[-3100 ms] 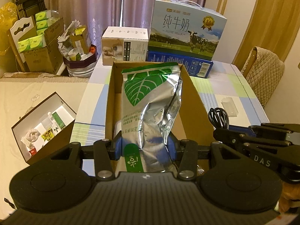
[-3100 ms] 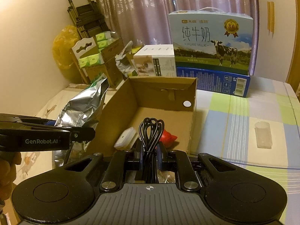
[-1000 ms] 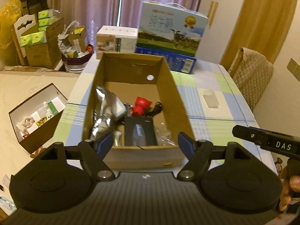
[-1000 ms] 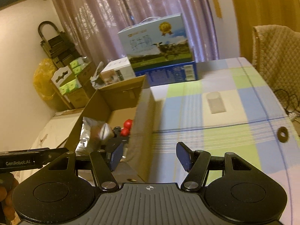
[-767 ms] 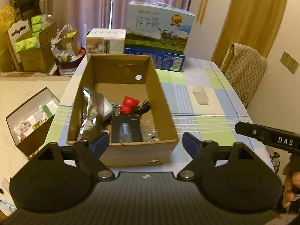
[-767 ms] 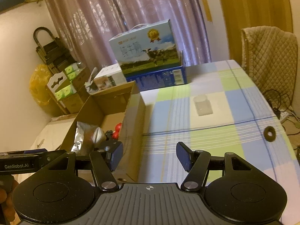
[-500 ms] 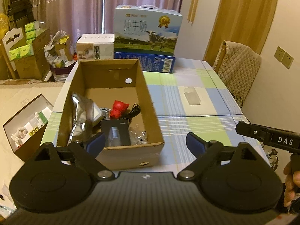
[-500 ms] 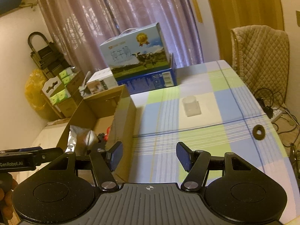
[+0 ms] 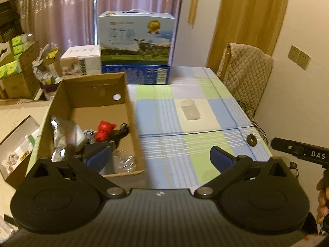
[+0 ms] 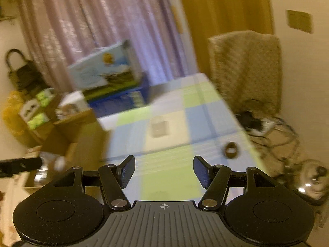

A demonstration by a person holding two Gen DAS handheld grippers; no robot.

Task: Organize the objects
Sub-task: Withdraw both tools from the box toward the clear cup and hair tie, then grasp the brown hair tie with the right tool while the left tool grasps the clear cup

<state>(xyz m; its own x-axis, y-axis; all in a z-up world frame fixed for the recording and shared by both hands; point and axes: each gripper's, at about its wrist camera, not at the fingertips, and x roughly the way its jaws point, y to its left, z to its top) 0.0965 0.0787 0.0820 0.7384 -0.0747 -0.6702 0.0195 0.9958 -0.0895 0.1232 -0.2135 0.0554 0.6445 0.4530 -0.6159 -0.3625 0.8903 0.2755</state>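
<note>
Cardboard is doing most of the work here: the open box [image 9: 131,123] is sitting on the left part of the checked tablecloth [image 9: 185,160], and it's already holding a crinkly foil bag [image 9: 61,135], a red toy [image 9: 104,129], a black cable [image 9: 123,131] and some clear plastic wrap [image 9: 124,160].

The left gripper [image 9: 159,156] is hanging over the near end of the table with its jaws opening wide and nothing at all between them. The right gripper [image 10: 163,174] is aimed further right across the table, fingers parted with only bare cloth in the gap. That view is smeared, so take details there loosely.

Looks to me like we're between items, hunting for the next pickup. What's lying loose on the cloth: a small clear plastic container [image 9: 190,112] near the middle, and a dark ring [image 9: 251,139] close to the right edge (also at [image 10: 231,150] in the blurry view).

My guess is the next move is lining one gripper up over one of those. The ring is lying flat and near the edge, so it'll want a careful low pinch; the container looks like the easier grab.
</note>
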